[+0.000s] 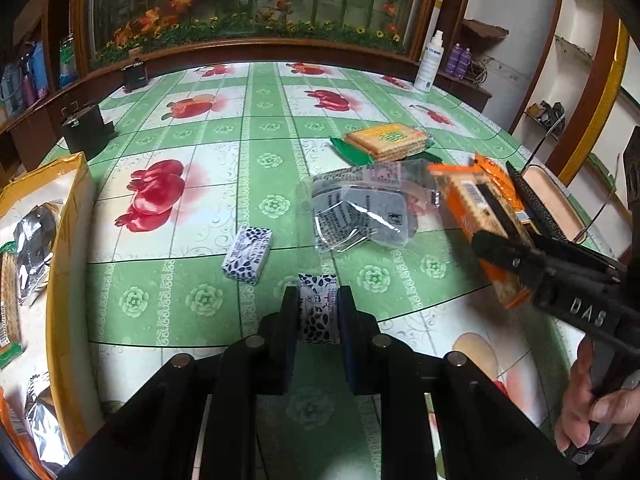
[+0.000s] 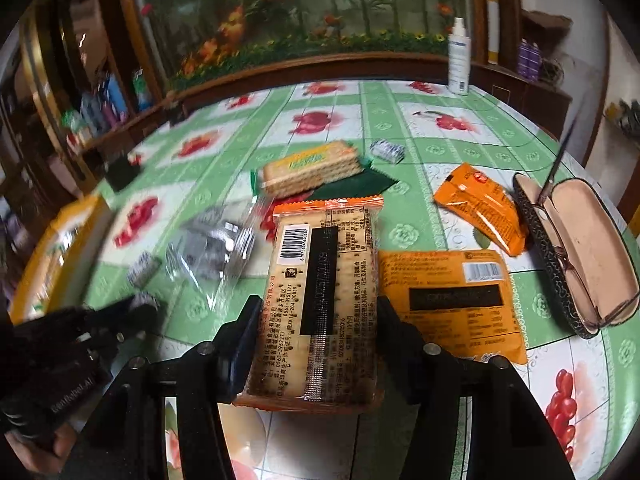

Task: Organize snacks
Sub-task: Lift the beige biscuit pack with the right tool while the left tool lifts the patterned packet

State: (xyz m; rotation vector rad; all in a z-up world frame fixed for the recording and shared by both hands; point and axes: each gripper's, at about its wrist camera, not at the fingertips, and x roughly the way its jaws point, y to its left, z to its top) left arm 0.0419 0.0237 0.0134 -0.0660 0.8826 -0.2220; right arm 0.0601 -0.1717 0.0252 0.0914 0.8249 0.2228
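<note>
My left gripper is shut on a small blue-and-white patterned snack packet, held above the tablecloth. My right gripper is shut on an orange cracker pack, lifted off the table; it also shows in the left wrist view. On the table lie a second patterned packet, a clear-wrapped dark snack, a green-wrapped cracker pack, a flat orange pack and a small orange pack. A yellow-rimmed box at the left holds several snacks.
An open glasses case with glasses lies at the right. A white spray bottle stands at the far table edge. Two black holders sit at the far left. A cabinet with a floral panel stands behind the table.
</note>
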